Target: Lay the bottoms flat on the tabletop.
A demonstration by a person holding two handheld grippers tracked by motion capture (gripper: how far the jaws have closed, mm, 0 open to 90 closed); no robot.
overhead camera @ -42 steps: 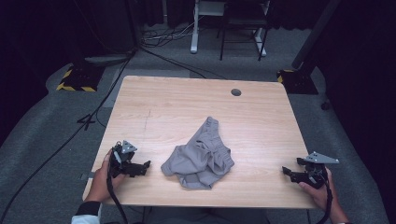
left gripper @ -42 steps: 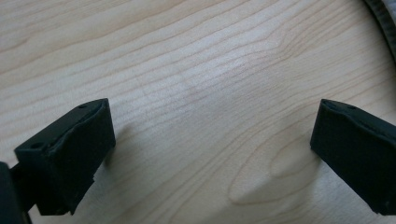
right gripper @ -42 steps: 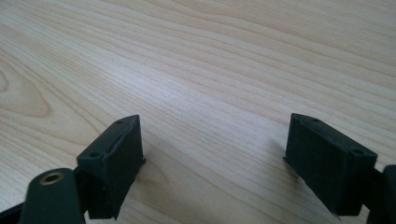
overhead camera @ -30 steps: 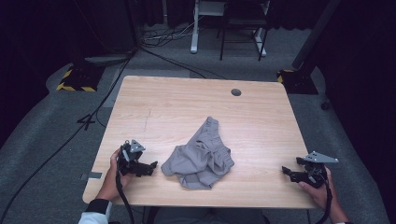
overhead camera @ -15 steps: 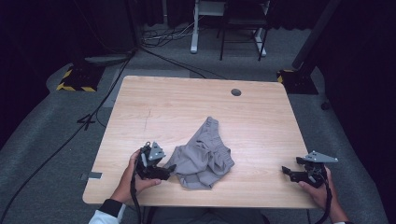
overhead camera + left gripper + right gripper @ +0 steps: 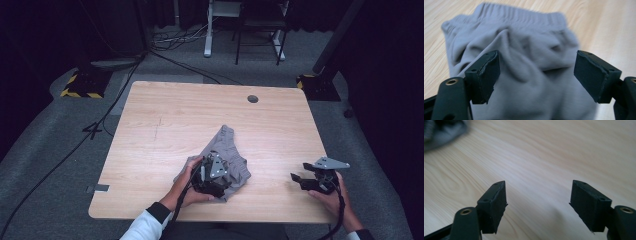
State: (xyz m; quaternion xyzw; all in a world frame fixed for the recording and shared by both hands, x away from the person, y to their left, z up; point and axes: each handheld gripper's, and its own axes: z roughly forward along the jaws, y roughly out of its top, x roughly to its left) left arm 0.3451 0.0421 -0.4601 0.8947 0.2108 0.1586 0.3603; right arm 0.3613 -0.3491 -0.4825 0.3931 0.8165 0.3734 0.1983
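Wooden table, grey shorts, left claw wide

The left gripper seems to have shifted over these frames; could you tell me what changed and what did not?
The left gripper moved from the table's near-left edge rightward to the grey garment and now sits over its near part, jaws open with cloth between them, not yet closed on it. Nothing was grasped or released. The garment kept its place and shape, and the right gripper stayed open at the near-right edge.
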